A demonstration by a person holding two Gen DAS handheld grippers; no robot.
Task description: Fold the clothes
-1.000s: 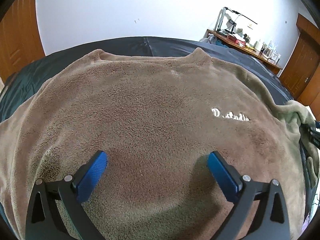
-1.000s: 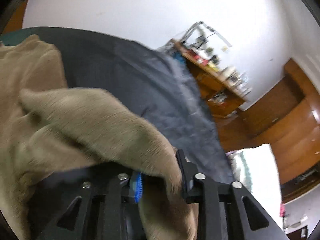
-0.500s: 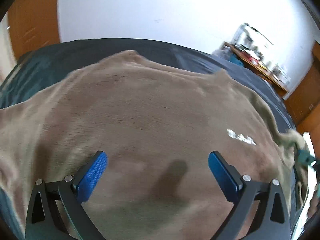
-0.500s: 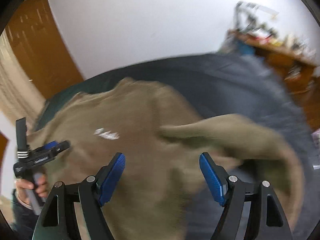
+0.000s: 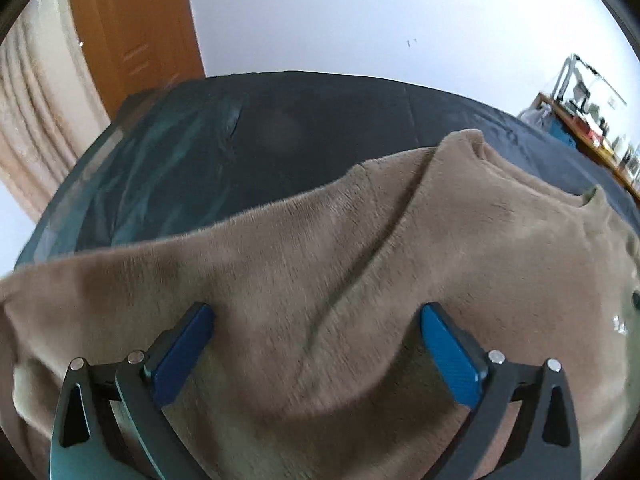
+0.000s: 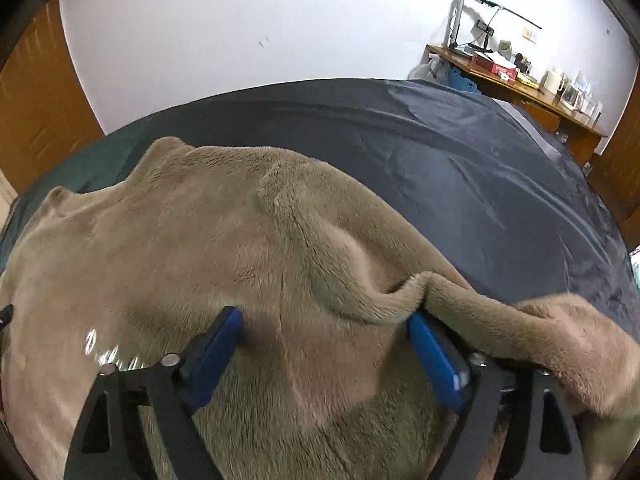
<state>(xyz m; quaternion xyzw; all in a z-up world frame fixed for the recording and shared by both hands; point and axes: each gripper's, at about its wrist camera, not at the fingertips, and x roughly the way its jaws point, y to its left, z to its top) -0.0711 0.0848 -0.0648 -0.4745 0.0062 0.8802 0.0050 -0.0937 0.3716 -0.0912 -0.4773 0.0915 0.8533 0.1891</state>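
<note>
Your left hand-held gripper [image 5: 316, 328] stands wide above the tan fleece sweatshirt [image 5: 360, 248], its blue pads [image 5: 180, 354] gripping nothing, and the garment lies spread on the dark bed sheet [image 5: 200, 160] with a curtain [image 5: 36, 112] and a wooden door [image 5: 132, 28] behind. Your right hand-held gripper [image 6: 324, 332] is opening, nothing pinched between its pads [image 6: 434, 356]. A sleeve [image 6: 500, 320] drapes over its right finger, and the sheet [image 6: 480, 160] runs toward a cluttered wooden desk [image 6: 520, 84].

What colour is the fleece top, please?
Plain taupe-brown fleece top, clearest in the right wrist view.
</note>
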